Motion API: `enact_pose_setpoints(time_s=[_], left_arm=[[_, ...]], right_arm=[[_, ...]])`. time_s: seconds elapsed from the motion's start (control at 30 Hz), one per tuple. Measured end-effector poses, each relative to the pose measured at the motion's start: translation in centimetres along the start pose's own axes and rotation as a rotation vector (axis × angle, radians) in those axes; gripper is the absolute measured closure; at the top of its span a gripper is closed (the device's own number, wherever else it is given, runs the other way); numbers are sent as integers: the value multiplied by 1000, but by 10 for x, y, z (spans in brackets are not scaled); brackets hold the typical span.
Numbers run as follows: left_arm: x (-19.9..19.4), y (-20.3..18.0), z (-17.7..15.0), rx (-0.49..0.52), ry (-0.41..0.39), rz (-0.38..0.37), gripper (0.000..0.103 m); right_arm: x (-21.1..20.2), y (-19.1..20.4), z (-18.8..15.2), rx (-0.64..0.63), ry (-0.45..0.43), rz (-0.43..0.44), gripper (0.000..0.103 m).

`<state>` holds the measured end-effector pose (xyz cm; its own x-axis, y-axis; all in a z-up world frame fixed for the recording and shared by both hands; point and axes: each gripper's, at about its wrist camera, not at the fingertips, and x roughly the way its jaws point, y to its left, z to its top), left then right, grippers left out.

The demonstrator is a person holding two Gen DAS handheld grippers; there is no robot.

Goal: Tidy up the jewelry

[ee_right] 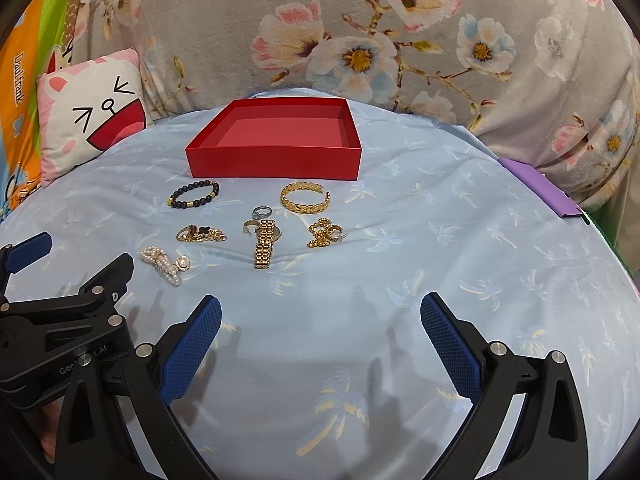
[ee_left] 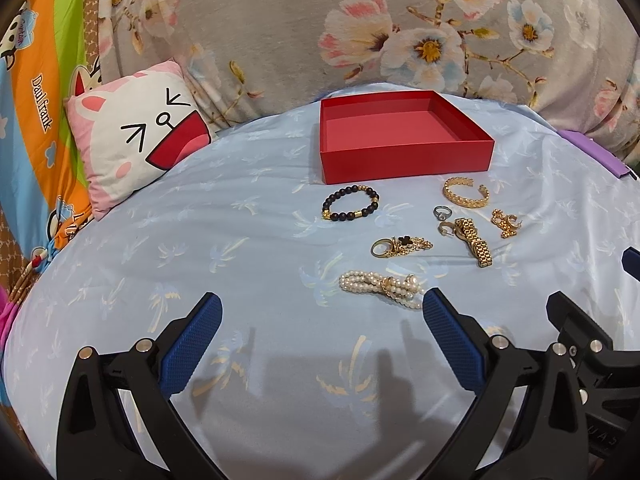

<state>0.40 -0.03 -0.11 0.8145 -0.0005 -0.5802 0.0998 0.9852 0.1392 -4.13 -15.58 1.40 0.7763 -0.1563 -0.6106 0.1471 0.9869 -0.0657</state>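
Jewelry lies scattered before the empty red box point(ee_right: 276, 148); my left gripper point(ee_left: 322, 312) and right gripper point(ee_right: 320, 312) hover wide open, holding nothing. Sorting looks unstarted; I judge the pearl bracelet point(ee_left: 382, 286), nearest, comes first.

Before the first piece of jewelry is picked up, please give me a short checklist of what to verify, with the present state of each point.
1. Red box open, nothing inside: ok.
2. Left hand-held gripper open, holding nothing: ok.
3. Right hand-held gripper open, holding nothing: ok.
4. Pearl bracelet lies free, apart from other pieces: ok.
5. Gold watch separate from the small hoop beside it: cannot tell.
6. Gold chain with black clover untangled from its ring: not ok, bunched together.
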Motion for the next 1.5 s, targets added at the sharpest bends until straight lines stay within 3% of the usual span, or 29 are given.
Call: enact_pose_setpoints(time_s=[1.5], left_arm=[[-3, -3, -2, 0, 2, -4, 5]], right_arm=[[-1, -1, 1, -2, -4, -5, 5]])
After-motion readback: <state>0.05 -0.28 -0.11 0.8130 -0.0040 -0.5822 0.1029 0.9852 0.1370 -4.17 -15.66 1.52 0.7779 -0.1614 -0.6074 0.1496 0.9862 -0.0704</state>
